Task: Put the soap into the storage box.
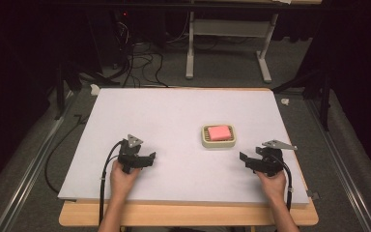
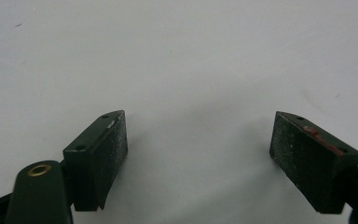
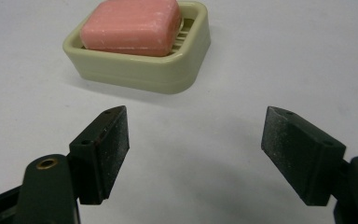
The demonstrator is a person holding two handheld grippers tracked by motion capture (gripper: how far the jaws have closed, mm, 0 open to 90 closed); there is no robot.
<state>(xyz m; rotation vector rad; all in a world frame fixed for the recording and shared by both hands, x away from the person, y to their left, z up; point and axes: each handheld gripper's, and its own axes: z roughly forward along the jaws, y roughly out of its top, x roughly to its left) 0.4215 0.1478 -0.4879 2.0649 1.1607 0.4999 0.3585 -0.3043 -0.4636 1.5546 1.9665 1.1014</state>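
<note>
**Camera positions, three views**

High view: fixed above the near edge, facing forward and down; whole white surface [image 1: 174,145] in frame, floor beyond at top. Left gripper view: low, close, facing bare surface. Right gripper view: low, close, facing the soap dish [image 3: 140,70] at upper left, shared with the high view, right of centre.

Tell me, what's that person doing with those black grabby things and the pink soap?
A person holds a gripper in each hand over a white table. The right gripper points at a pink soap bar that lies in a cream soap dish. Its jaws are open and nothing is between them, so the soap is untouched. The left gripper is open too, over bare table, apart from the dish.
</note>
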